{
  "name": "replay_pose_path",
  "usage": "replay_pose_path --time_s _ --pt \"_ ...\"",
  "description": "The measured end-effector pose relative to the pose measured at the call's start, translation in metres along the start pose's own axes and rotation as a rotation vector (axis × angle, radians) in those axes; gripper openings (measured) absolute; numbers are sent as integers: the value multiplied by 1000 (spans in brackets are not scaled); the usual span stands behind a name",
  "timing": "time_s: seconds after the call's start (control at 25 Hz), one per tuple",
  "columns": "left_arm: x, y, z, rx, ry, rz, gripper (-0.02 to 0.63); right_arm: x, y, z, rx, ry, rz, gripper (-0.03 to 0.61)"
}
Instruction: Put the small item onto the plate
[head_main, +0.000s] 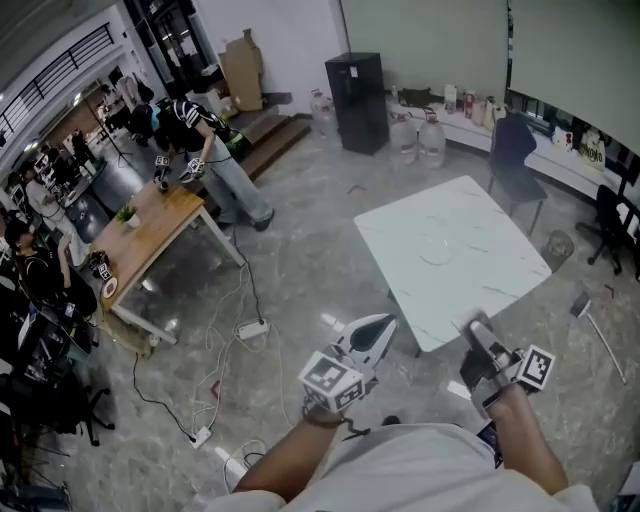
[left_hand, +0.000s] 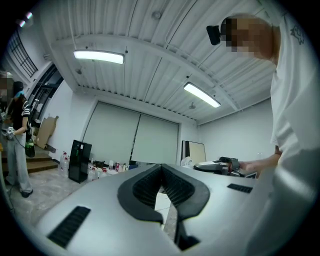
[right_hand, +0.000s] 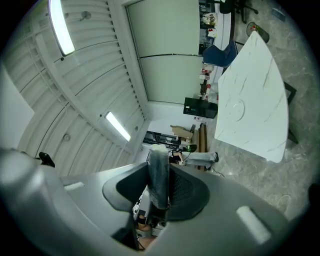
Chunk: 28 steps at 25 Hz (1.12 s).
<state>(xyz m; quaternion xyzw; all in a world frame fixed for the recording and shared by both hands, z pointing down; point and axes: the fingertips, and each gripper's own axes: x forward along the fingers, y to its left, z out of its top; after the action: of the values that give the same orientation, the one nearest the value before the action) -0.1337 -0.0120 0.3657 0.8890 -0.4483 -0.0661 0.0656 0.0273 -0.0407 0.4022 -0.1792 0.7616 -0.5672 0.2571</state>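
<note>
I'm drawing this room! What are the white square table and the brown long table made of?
The white square table looks like marble or a marble-print top: smooth, with faint grey veins. The brown long table looks like wood: a warm tan, matte top on white legs.

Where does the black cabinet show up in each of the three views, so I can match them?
Head view: the black cabinet stands top centre, against the far wall.
Left gripper view: lower left, upright on the floor.
Right gripper view: centre right, lying sideways because the picture is rolled, just left of the white table.
Shared landmark: the pale blinds behind it, seen in all three.
</note>
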Motion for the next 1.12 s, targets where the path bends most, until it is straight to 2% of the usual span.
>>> replay_pose_path --time_s 0.32,0.52,0.76,1.12 --pt "25 40 -8 -32 23 6 6 36 -25 24 17 -1 -17 104" --pt "49 73 -3 -12 18 31 6 67 -46 54 22 12 -13 104" --pt "106 106 -3 -2 15 67 6 100 -70 115 23 38 -12 104" --pt "233 153 -6 0 -5 116 6 150 -114 229 52 106 -31 104"
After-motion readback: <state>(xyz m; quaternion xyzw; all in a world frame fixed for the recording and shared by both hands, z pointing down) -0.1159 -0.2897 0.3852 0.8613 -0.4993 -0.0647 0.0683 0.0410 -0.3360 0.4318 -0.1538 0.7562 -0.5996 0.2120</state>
